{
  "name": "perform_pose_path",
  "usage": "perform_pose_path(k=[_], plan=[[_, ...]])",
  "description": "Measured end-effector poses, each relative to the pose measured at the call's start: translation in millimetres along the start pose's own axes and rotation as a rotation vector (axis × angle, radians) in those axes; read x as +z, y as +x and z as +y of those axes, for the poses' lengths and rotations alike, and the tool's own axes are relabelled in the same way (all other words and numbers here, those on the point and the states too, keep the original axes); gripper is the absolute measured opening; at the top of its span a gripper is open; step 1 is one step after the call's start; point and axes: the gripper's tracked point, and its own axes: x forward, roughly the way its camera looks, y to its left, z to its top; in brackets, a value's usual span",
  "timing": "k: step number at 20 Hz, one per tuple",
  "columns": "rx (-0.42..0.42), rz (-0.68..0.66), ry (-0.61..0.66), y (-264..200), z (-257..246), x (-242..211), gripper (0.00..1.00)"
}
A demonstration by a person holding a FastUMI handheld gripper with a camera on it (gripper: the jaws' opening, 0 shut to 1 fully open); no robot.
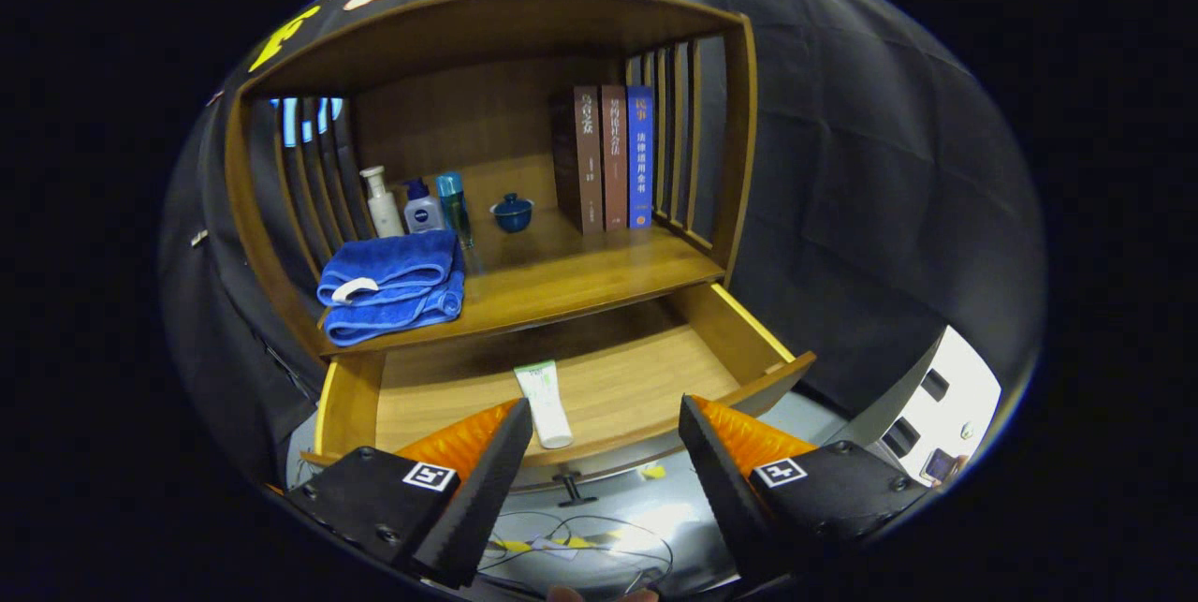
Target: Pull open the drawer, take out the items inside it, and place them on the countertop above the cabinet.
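Drawer [655,368] is out; white tube [545,403] lies inside near its front, just ahead of my gripper [606,415], fingers wide apart, holding nothing. If I come in off-centre, tube's prob going to roll or skid away.

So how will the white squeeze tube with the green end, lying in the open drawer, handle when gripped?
The white squeeze tube with the green end looks soft, so it may dent under the open gripper. Lying flat, it probably won't roll. Its smooth skin could slip.
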Motion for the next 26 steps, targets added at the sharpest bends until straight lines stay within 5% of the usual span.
perform_pose_path(k=[6,13,20,26], plan=[[-0.017,0.225,-0.021,61.4,24.1,7.6,1.0],[-0.023,0.52,-0.059,119.7,31.6,-52.7,0.98],[0.037,0.63,-0.149,160.2,55.6,-68.9,0.99],[0.151,0.689,-0.128,183.9,74.6,-93.2,0.82]])
